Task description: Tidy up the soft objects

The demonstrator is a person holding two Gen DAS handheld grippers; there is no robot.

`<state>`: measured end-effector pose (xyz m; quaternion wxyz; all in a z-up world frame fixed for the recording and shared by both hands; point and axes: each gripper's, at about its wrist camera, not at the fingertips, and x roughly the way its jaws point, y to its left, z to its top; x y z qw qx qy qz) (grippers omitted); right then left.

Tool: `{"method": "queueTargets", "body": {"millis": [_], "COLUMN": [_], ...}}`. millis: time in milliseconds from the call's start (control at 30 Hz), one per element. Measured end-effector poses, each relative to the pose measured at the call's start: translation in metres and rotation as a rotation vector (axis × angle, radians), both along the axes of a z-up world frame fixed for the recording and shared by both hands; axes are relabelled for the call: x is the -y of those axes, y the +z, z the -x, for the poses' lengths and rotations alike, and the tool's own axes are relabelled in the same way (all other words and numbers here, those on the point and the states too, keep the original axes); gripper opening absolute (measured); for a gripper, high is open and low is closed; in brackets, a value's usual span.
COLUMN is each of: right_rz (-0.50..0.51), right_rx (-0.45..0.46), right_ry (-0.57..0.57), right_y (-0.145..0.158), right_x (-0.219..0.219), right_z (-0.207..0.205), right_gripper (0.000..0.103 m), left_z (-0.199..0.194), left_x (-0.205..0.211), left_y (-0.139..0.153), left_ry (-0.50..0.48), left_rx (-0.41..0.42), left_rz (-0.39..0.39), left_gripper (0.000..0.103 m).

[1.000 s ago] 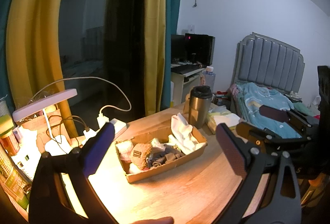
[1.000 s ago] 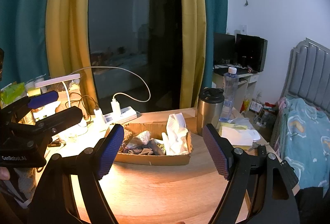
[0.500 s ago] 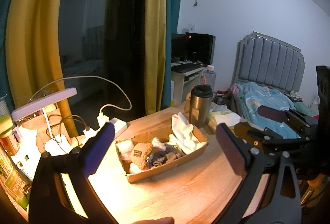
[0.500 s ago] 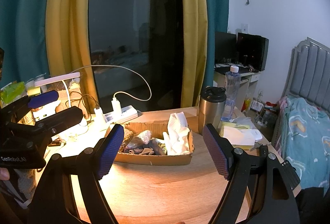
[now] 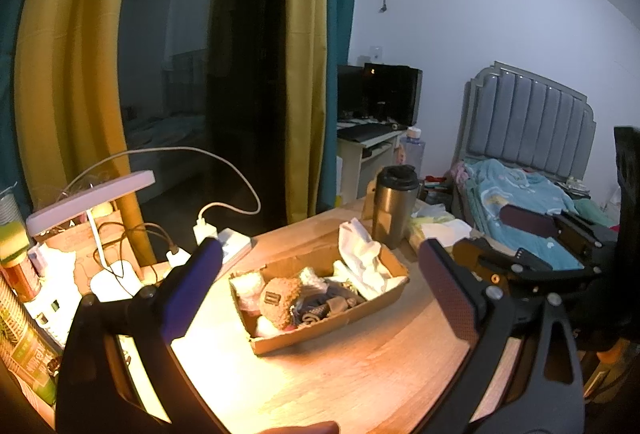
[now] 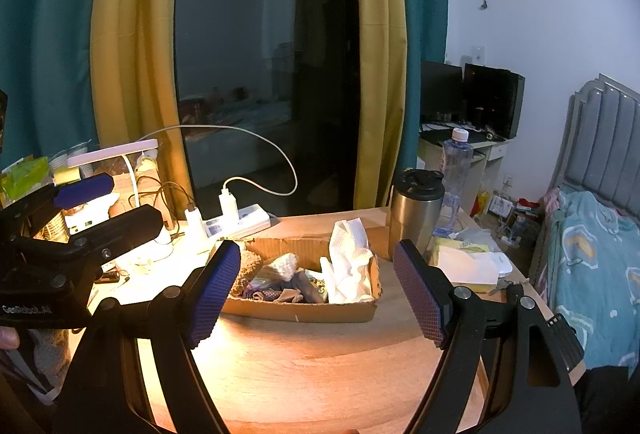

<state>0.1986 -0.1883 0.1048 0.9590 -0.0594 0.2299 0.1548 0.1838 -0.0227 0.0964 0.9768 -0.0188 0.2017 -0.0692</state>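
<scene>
I have both tools hovering on the near side of the cardboard tray, which sits on the wooden table. The left gripper is spread wide and holds nothing; the right gripper is the same, its 2 pads framing the tray. The soft objects lie heaped inside: a brown plush piece, a white cloth draped over the far end by the steel tumbler. I judge both are held back to pick a target.

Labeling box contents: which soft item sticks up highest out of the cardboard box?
The white crumpled cloth at the cup end of the cardboard box. It rises well above the rim; the brown plush toy and the other pieces lie low inside.
</scene>
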Motion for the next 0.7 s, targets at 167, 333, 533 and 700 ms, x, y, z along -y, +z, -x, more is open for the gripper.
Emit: {"method": "queueTargets", "body": {"millis": [167,333,533,700], "right_rz": [0.0,-0.001,0.0,0.0], "right_rx": [0.001,0.001,0.0,0.0], "right_ry": [0.001,0.003,0.004,0.004], "right_y": [0.0001,0.0002,0.0,0.0002], "right_x": [-0.0013,-0.0024,-0.0041,-0.0037], "right_z": [-0.0005,-0.0012,-0.002,-0.0017], "right_gripper": [0.082,0.082,0.082,0.082], "left_z": [-0.002,-0.0016,-0.0023,-0.0021], "left_x": [-0.0024,-0.0033,-0.0026,-0.0029], "left_y": [-0.0002,-0.0007,0.0002,0.0001], "left_ry": [0.007,0.007,0.007,0.006], "left_rx": [-0.004,-0.003,-0.004,-0.004], "left_rz": [0.002,0.002,0.002,0.002], "left_gripper": [0.099,0.099,0.099,0.099]}}
